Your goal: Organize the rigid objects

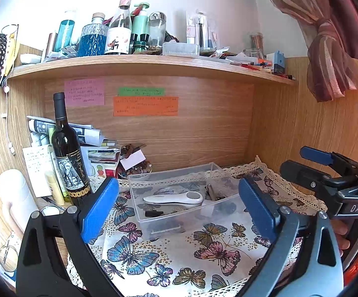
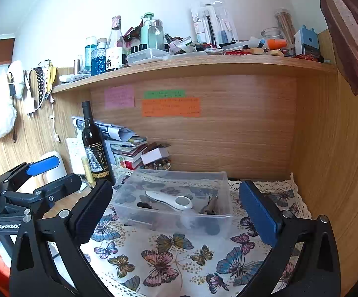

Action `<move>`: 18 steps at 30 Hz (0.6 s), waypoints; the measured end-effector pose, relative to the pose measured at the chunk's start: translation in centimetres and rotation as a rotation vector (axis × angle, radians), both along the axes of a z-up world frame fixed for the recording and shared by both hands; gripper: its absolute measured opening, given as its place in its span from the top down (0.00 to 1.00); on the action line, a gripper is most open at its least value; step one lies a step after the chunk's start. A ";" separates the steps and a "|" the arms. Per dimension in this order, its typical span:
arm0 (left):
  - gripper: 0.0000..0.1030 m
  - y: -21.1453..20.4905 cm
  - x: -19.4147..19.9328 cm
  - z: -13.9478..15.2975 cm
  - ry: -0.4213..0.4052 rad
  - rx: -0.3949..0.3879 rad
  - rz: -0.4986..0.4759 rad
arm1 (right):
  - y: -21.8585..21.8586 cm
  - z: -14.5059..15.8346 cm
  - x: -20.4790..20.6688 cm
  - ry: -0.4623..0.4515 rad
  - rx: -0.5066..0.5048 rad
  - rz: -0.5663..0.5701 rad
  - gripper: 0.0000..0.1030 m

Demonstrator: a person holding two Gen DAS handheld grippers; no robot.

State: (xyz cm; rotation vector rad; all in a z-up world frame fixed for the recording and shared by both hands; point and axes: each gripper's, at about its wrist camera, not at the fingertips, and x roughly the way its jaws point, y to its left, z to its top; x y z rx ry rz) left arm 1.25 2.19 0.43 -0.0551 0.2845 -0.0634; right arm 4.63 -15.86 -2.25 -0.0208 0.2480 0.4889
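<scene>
A clear plastic box (image 1: pixel 211 210) stands on a butterfly-print cloth (image 1: pixel 179 259); it also shows in the right wrist view (image 2: pixel 154 222). Inside lie a white handheld magnifier (image 1: pixel 176 199) (image 2: pixel 171 200), a metal clip (image 1: pixel 211 190) (image 2: pixel 210 205) and a small black piece (image 1: pixel 153 213). My left gripper (image 1: pixel 179 210) is open and empty, held in front of the box. My right gripper (image 2: pixel 176 212) is open and empty, also in front of the box; it shows at the right of the left wrist view (image 1: pixel 310 165).
A dark wine bottle (image 1: pixel 67 153) (image 2: pixel 96 148) stands left of the box beside a paper stack (image 1: pixel 100 148) and a dish of beads (image 2: pixel 156 165). A cluttered wooden shelf (image 1: pixel 142 64) runs overhead. A wooden wall (image 2: pixel 327 160) closes the right side.
</scene>
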 end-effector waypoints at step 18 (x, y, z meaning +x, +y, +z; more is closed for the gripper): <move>0.03 -0.3 -0.3 0.2 -0.010 0.001 -0.003 | -0.1 0.1 -0.4 -0.008 0.002 0.001 0.00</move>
